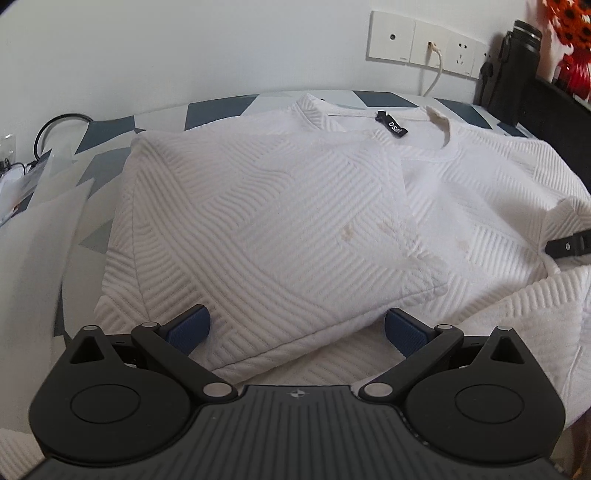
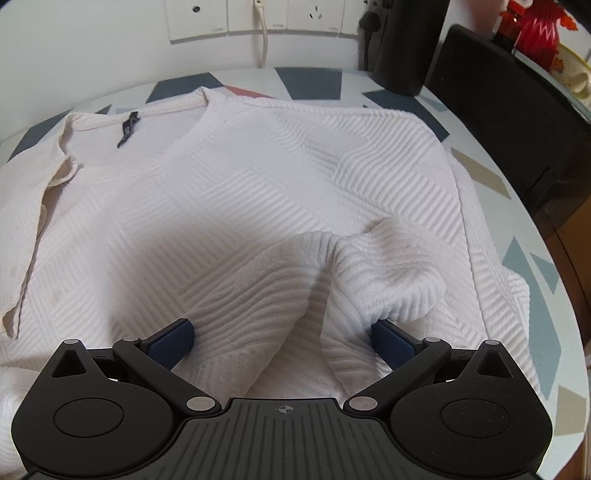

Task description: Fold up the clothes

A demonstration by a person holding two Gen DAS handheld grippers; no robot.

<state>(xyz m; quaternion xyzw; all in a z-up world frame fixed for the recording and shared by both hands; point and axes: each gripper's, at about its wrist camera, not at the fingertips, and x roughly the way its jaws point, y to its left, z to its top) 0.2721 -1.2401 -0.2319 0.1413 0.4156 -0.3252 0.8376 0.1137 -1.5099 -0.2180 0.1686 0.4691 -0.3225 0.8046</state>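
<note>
A white ribbed sweater point(image 1: 480, 192) lies flat on the patterned table, its black neck label point(image 1: 393, 127) at the far side. Its left side is folded inward as a flap point(image 1: 266, 221). My left gripper point(image 1: 297, 330) is open just above the flap's near edge, blue pads wide apart. In the right wrist view the sweater point(image 2: 277, 166) fills the table. A crumpled sleeve point(image 2: 354, 266) lies heaped between the spread pads of my open right gripper point(image 2: 282, 339), its cuff draped over the right pad. A black finger point(image 1: 567, 246) of the right gripper shows beside that sleeve.
Wall sockets point(image 1: 417, 40) with a white cable point(image 2: 263, 33) are behind the table. A black bottle point(image 1: 513, 70) and a dark chair back point(image 2: 509, 110) stand at the far right. Papers point(image 1: 44, 206) lie at the left. The table's rounded edge point(image 2: 565, 280) runs close on the right.
</note>
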